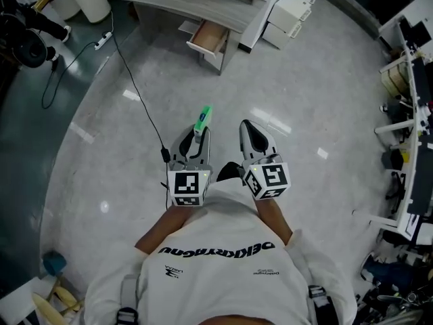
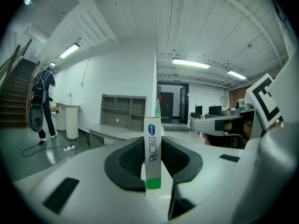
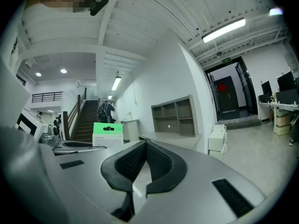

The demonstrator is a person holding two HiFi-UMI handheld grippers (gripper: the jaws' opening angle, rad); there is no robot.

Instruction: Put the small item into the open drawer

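Note:
A small white and green box [image 1: 203, 119] stands upright between the pads of my left gripper [image 1: 195, 135], which is shut on it. In the left gripper view the box [image 2: 153, 148] is seen edge-on with blue print. My right gripper [image 1: 249, 125] hangs level with the left one, shut, its pads meeting at the tips [image 3: 145, 142] with nothing between them. The open drawer [image 1: 210, 38] juts out of a grey desk [image 1: 177, 0] far ahead across the floor. Both grippers are held low in front of the person's body, well away from it.
A white drawer cabinet [image 1: 291, 12] stands right of the desk. A power strip [image 1: 101, 40] and black cable [image 1: 139, 93] lie on the floor at the left. Cluttered desks [image 1: 406, 114] line the right side. A person [image 2: 42, 101] stands by stairs.

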